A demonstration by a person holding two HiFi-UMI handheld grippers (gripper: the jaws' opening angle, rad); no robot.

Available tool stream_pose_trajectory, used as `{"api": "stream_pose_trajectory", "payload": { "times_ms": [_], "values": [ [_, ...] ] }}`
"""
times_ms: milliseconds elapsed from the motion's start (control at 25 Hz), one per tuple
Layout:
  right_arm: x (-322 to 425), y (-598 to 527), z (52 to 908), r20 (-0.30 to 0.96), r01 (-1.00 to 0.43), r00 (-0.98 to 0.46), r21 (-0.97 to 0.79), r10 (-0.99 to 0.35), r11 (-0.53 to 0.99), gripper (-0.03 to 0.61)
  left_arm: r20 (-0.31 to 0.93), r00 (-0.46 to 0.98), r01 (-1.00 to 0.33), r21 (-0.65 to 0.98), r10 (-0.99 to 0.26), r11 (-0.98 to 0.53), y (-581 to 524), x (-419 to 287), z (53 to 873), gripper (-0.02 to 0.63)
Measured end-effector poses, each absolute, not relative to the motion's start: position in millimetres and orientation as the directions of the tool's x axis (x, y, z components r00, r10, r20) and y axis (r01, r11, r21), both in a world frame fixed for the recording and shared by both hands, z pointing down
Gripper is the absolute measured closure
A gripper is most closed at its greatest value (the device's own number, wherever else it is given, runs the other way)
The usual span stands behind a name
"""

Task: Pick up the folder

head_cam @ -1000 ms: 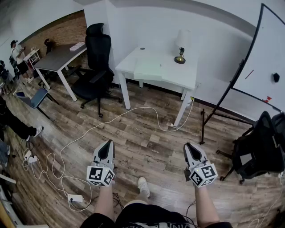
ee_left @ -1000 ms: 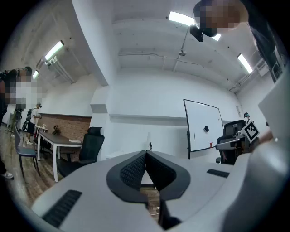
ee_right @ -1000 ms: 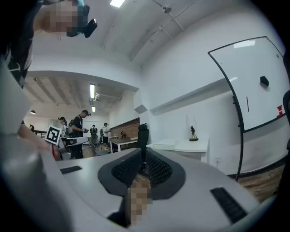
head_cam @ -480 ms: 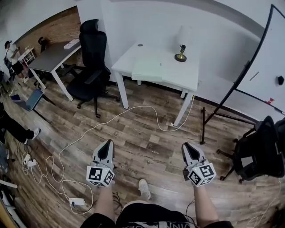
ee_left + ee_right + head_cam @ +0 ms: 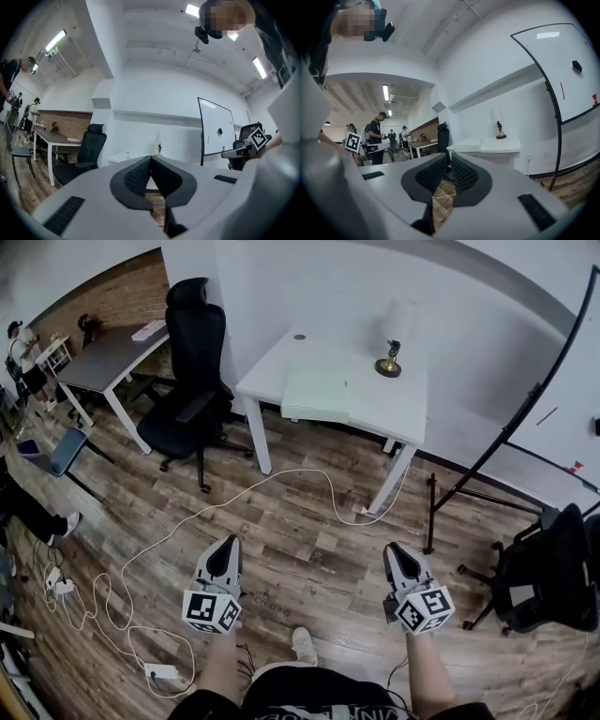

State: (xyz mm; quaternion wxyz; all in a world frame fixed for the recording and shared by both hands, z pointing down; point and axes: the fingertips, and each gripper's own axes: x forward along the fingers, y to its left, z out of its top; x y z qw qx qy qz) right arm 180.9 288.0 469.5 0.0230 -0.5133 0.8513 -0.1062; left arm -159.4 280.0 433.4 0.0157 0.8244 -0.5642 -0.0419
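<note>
The folder (image 5: 317, 390) is a pale green flat pack lying on the white table (image 5: 394, 413) against the far wall, near its front left edge. In the right gripper view the folder (image 5: 468, 146) shows edge-on on the tabletop. Both grippers are held level over the wooden floor, well short of the table. My left gripper (image 5: 225, 551) is shut with nothing in it, its pads touching in its own view (image 5: 150, 159). My right gripper (image 5: 398, 553) is also shut and empty (image 5: 448, 157).
A small lamp (image 5: 394, 334) stands at the table's back. A black office chair (image 5: 192, 362) and a grey desk (image 5: 112, 357) are to the left. A white cable (image 5: 234, 498) snakes over the floor. A whiteboard stand (image 5: 525, 418) and another chair (image 5: 548, 577) are at right. A person (image 5: 23, 352) stands far left.
The person and both grippers have moved forward towards the white table, which now sits a little nearer and lower in the head view. Both grippers stay shut.
</note>
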Motion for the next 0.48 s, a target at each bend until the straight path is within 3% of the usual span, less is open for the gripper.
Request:
{"api": "stream_pose_trajectory", "payload": {
  "times_ms": [480],
  "values": [
    [167,241,484,0.068,-0.862,-0.463,-0.269,-0.884,0.43,0.531,-0.044,0.378,-0.922,0.076,-0.925,-0.38,238,-163,436,0.6]
  ]
}}
